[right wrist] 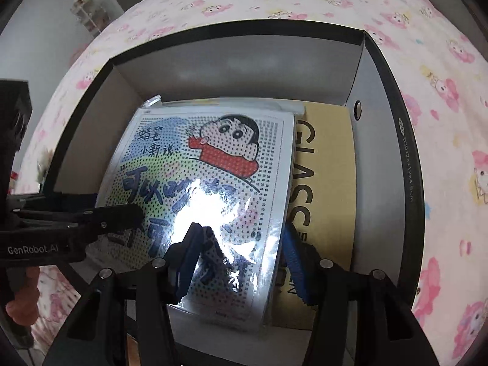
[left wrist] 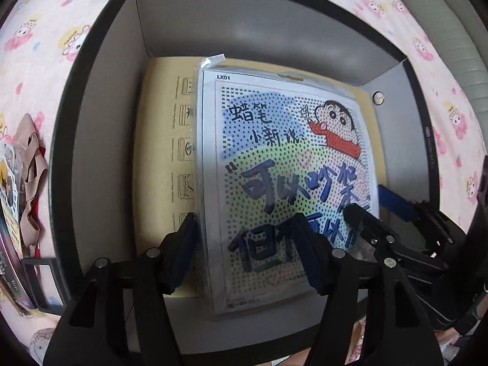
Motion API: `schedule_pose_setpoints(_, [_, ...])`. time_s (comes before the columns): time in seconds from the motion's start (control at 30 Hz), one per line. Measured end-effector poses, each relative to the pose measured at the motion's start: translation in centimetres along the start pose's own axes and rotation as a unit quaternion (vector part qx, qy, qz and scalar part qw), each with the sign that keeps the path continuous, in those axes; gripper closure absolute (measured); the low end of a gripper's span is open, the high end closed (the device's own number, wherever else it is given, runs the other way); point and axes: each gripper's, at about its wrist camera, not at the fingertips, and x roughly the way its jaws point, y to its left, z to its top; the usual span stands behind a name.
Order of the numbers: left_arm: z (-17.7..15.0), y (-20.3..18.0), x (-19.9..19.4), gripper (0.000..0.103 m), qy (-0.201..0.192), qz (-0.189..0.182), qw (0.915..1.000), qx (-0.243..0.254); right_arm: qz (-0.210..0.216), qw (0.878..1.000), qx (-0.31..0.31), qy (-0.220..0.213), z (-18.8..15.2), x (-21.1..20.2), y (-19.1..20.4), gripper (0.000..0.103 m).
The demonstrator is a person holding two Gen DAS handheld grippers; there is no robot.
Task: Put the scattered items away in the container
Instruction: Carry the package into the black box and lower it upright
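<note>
Cartoon packet (left wrist: 283,164) in box (left wrist: 100,97), both grippers' fingers released, left view alone shows scattered items (left wrist: 27,164)

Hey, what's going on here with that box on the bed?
A person is tidying with two handheld tongs. A cartoon sheet in a clear sleeve lies in the black box, on top of a flat tan carton. The left tongs and right tongs both stand open over the sheet's near end, neither gripping it. A few loose items remain on the pink bedsheet outside.
</note>
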Motion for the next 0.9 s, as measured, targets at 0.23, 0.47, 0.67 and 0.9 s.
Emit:
schedule_pose_setpoints(0.23, [0.4, -0.2, -1.3, 0.045, -0.04, 0.007, 0.9985, -0.036, 0.016, 0.997, 0.031, -0.07, 0.8, -2.4, -0.8, 0.054])
schedule_pose_setpoints(0.47, [2.0, -0.4, 1.1, 0.049, -0.017, 0.026, 0.996, -0.084, 0.042, 0.997, 0.049, -0.049, 1.5, -1.8, -1.6, 0.054])
schedule_pose_setpoints(0.67, [2.0, -3.5, 1.9, 0.048, -0.003, 0.003, 0.9989, -0.047, 0.029, 0.997, 0.04, -0.064, -0.5, -3.3, -0.7, 0.056])
schedule_pose_setpoints(0.9, [1.9, -4.5, 1.4, 0.054, -0.011, -0.046, 0.9974, -0.053, 0.062, 0.996, 0.051, -0.037, -0.2, -1.8, -1.1, 0.057])
